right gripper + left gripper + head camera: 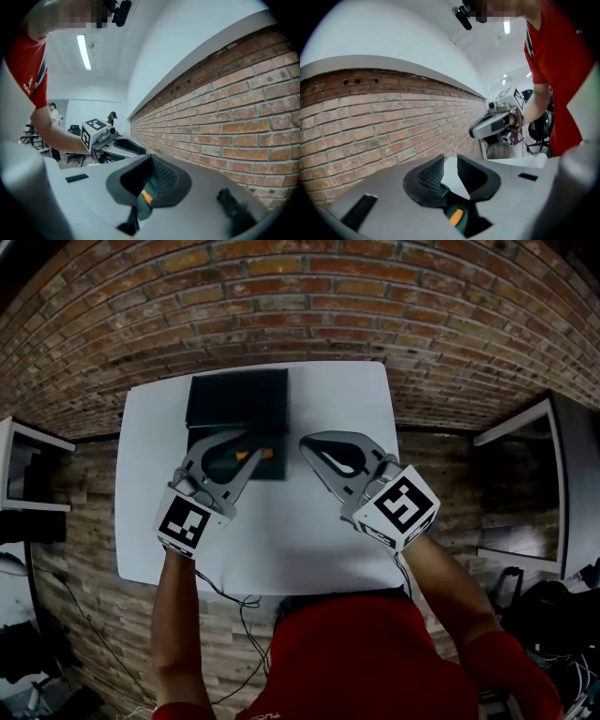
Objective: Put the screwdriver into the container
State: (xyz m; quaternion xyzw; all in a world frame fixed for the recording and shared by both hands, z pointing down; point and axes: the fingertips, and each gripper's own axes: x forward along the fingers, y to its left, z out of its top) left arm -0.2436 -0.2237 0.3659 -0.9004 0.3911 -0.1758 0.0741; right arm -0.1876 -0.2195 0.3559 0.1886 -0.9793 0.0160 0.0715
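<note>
The black container (236, 399) stands at the far left of the white table (328, 399). A short orange piece (256, 455), which looks like the screwdriver's handle, lies in the container's near part; the rest is hidden behind my left gripper. My left gripper (249, 448) hovers over that near part. Its jaws (450, 161) stand apart with only the table showing between them. My right gripper (307, 443) hangs over the table just right of the container, its jaws (151, 159) shut with nothing between them.
A brick wall (309, 296) runs behind the table's far edge. White shelving (23, 474) stands to the left and a white-framed stand (525, 484) to the right. Cables (239, 601) hang below the table's near edge.
</note>
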